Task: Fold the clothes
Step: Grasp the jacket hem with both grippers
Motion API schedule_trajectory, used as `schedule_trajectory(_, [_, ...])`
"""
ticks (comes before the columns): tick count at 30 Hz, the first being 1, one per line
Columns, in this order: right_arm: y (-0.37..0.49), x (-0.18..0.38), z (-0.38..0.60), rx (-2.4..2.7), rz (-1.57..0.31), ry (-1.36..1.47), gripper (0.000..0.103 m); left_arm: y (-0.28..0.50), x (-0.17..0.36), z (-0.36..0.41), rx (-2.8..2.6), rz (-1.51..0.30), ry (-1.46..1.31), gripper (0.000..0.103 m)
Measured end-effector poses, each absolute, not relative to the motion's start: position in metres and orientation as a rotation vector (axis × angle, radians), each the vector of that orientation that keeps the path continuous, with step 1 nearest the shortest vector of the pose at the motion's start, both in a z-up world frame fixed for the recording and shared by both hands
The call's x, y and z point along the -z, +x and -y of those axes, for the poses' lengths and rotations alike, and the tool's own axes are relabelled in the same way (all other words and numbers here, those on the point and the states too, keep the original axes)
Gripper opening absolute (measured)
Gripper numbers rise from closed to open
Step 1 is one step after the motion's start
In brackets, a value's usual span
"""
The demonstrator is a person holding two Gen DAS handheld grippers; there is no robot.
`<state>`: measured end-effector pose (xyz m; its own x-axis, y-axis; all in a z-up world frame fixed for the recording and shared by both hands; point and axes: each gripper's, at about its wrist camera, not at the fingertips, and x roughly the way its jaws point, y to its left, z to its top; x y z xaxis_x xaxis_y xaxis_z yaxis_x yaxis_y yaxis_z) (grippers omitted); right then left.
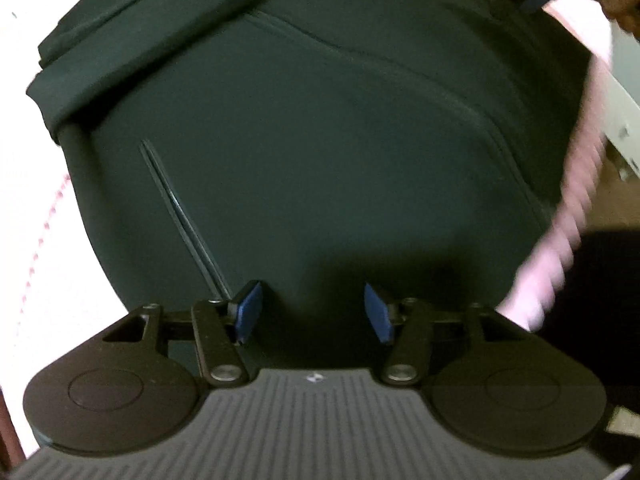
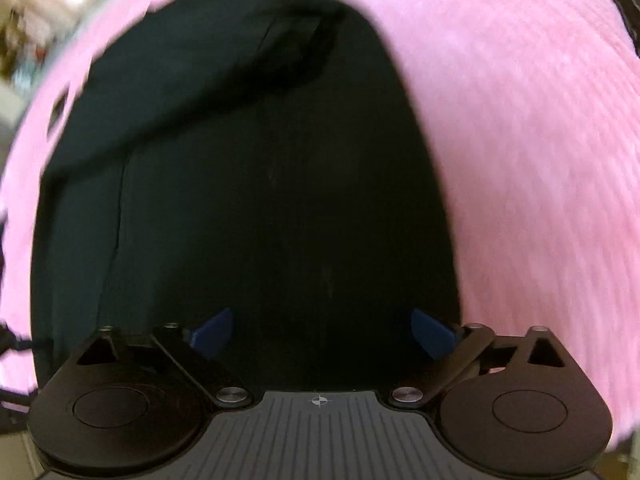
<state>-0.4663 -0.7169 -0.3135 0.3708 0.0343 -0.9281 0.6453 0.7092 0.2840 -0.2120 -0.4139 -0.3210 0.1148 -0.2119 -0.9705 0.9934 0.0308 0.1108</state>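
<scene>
- The dark garment (image 1: 320, 140) lies flat on the pink fleece blanket (image 2: 520, 140), its long axis running away from both cameras.
- Its far end is folded over; seams show.
- The left gripper (image 1: 314, 312) and right gripper (image 2: 322, 334) both hang spread, empty.

Blurred pink blanket (image 1: 560, 216) edge, background clutter (image 2: 28, 32).

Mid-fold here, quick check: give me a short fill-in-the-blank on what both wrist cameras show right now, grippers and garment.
1. The fingers of the left gripper stand ____, with nothing between them.
2. The dark garment lies on a fluffy blanket whose colour is ____.
3. The blue pads of the right gripper hover over the ____.
4. In the left wrist view, a slim zipper line runs along the garment toward the ____ finger.

Missing words: open; pink; garment; left
</scene>
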Motion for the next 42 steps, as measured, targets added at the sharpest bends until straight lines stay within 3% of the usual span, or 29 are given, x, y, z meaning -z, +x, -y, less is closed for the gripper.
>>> schedule_trajectory(4, [-0.48,0.301,0.673,0.402,-1.184,0.626,0.1,-0.235,0.317,0.367,1.263,-0.96,1.129,0.054])
schedule_trajectory(8, [-0.489,0.289,0.642,0.382,-1.208,0.576,0.1,-0.261,0.31,0.329,1.312,-0.824,1.219,0.054])
schedule_trajectory(16, [-0.479,0.289,0.623,0.238,-1.243,0.476,0.1,-0.289,0.331,0.322,1.277,-0.559,1.374,0.054])
schedule_trajectory(21, [-0.483,0.287,0.634,0.214,-1.236,0.413,0.1,-0.291,0.347,0.328,1.289,-0.439,1.49,0.064])
schedule_trajectory(22, [-0.487,0.285,0.636,0.218,-1.233,0.404,0.1,-0.291,0.347,0.328,1.3,-0.421,1.511,0.059])
schedule_trajectory(24, [-0.494,0.283,0.638,0.217,-1.227,0.366,0.1,-0.286,0.343,0.327,1.315,-0.417,1.536,0.039])
schedule_trajectory(25, [-0.496,0.281,0.637,0.214,-1.224,0.343,0.1,-0.284,0.341,0.327,1.31,-0.413,1.551,0.014])
schedule_trajectory(26, [-0.499,0.28,0.637,0.211,-1.22,0.32,0.1,-0.281,0.339,0.327,1.293,-0.405,1.567,0.009])
schedule_trajectory(34, [-0.513,0.28,0.559,-0.079,-1.106,-0.237,0.1,-0.239,0.261,0.352,1.305,-0.689,1.2,0.007])
schedule_trajectory(40, [-0.509,0.308,0.529,-0.12,-0.967,-0.486,0.099,-0.194,0.213,0.36,1.27,-0.872,0.874,0.007])
schedule_trajectory(42, [-0.509,0.32,0.533,-0.079,-0.968,-0.551,0.095,-0.189,0.206,0.359,1.267,-0.886,0.854,0.007])
